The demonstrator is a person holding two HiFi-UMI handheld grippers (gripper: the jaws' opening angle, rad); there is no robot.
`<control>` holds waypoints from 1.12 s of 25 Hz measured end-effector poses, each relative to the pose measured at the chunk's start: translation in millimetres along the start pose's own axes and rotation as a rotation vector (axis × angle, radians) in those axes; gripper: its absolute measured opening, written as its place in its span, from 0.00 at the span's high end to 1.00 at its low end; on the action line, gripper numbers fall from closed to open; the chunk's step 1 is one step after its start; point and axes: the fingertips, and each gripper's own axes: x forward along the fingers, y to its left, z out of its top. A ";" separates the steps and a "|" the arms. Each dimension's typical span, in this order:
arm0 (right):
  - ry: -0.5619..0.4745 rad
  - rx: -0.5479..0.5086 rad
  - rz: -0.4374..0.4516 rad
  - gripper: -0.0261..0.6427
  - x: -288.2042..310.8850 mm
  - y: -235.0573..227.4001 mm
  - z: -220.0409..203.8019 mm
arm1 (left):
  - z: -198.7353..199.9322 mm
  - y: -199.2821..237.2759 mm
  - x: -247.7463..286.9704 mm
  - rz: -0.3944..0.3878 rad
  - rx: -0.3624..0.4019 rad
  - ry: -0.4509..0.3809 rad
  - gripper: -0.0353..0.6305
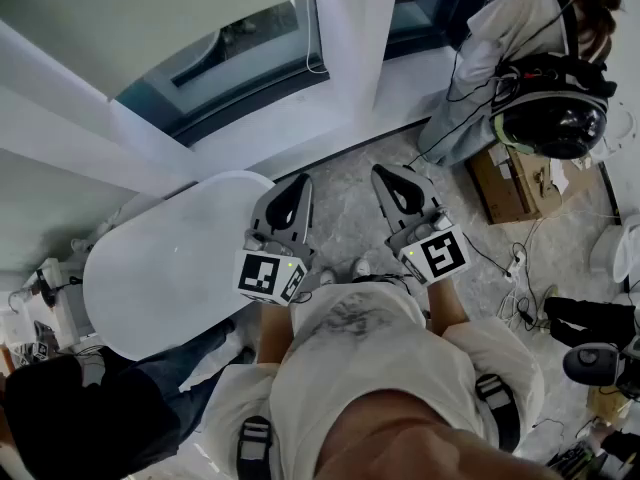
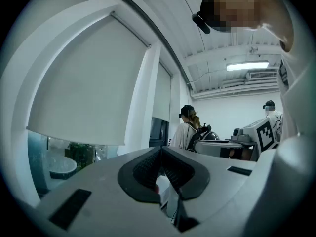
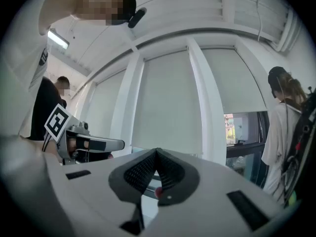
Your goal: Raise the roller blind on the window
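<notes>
While held side by side, left gripper [image 1: 296, 186] and right gripper [image 1: 388, 176] have jaws closed, empty; roller blind [image 3: 168, 102] ahead of both.

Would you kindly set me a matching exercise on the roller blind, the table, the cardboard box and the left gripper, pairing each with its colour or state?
Things:
1. roller blind
2. table
3. cardboard box
4. left gripper

Colour or state:
A. brown, at the right of the head view
B. shut, holding nothing
C. white, with rounded ends
D. pale, partly lowered

Pairs: 1-D; 2-C; 3-A; 4-B
</notes>
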 end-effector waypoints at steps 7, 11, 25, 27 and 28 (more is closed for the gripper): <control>-0.018 0.016 0.013 0.87 -9.9 -5.0 -0.8 | 1.4 -14.2 2.1 0.017 0.007 0.001 0.93; -0.020 0.010 0.022 0.87 -18.7 -7.8 -1.4 | 3.7 -24.0 0.9 0.037 0.008 0.001 0.93; -0.034 -0.015 0.053 0.87 17.2 -45.3 -6.6 | -3.5 -7.5 46.9 0.038 0.025 -0.003 0.93; -0.026 -0.018 0.046 0.87 27.7 -54.1 -10.5 | -6.3 1.9 58.5 0.034 0.021 -0.004 0.93; -0.031 -0.018 0.040 0.87 34.0 -58.4 -10.5 | -7.1 7.1 64.2 0.033 0.019 -0.003 0.93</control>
